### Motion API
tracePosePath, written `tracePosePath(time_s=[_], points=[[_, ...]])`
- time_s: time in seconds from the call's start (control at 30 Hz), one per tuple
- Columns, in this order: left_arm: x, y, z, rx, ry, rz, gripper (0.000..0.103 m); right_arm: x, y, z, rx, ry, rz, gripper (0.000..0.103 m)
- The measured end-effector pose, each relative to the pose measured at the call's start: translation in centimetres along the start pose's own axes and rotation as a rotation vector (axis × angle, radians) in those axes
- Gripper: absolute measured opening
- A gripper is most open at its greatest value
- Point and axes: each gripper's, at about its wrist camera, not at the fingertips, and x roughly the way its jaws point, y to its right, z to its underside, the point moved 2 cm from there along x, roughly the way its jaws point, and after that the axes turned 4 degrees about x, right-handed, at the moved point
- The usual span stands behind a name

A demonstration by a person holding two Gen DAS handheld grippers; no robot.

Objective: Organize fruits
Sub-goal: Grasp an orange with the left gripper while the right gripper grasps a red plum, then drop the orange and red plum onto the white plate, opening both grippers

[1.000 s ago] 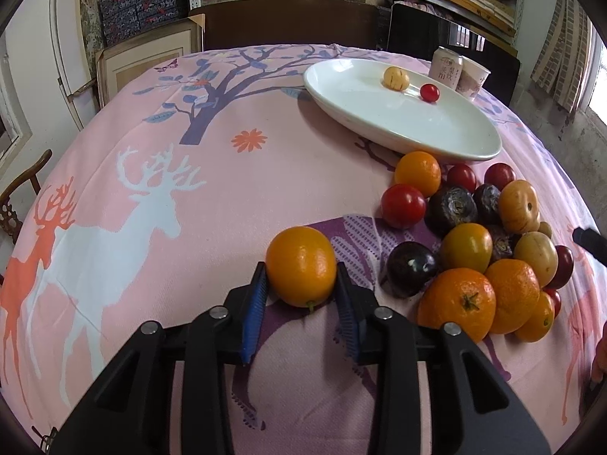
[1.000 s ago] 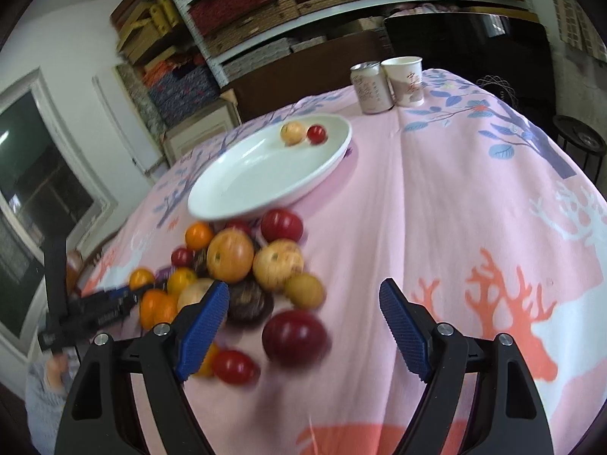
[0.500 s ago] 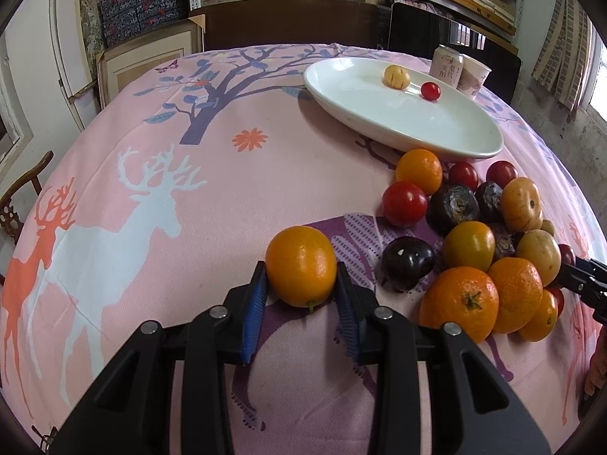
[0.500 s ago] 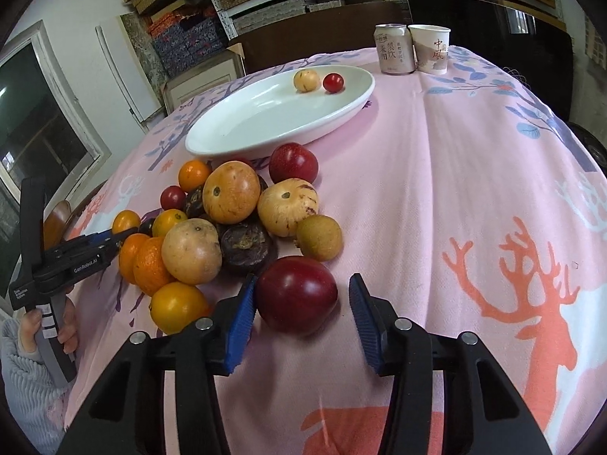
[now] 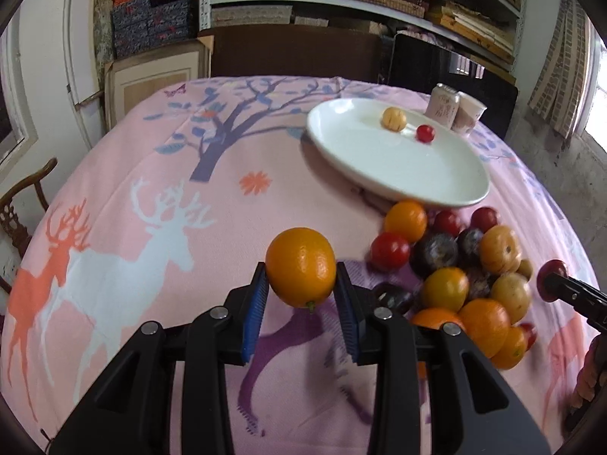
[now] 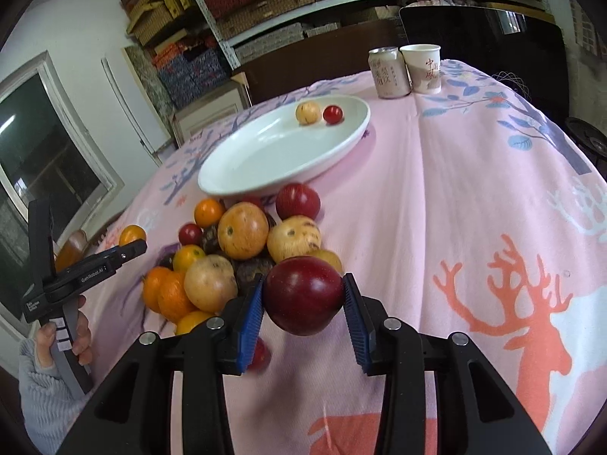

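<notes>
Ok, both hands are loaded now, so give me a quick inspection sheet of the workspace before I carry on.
Surface: pink deer-print tablecloth over the table.
Job's things: white plate holding a yellow fruit and a small red fruit; pile of mixed fruits on the cloth in front of the plate.
Clutter: drink can and paper cup behind the plate.
Grippers: left gripper shut on an orange; right gripper shut on a dark red fruit.
Cables: nothing seen.
Surroundings: shelves of stacked boxes, wooden chair at the table's left.
</notes>
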Motion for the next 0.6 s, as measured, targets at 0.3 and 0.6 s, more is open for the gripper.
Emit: tracePosePath(time_s=[0.3,0.6], points=[[3.2,4.7,-8.3,0.045,0.020,0.042,0.034,3.5,-3.5,-9.1,-0.013,0.034,-0.009,0.041],[8.9,5.2,-9.7,0.047,-0.044,0.052,0.055,9.0,-1.9,-11.0,0.036,0.009,0.017,0.047]])
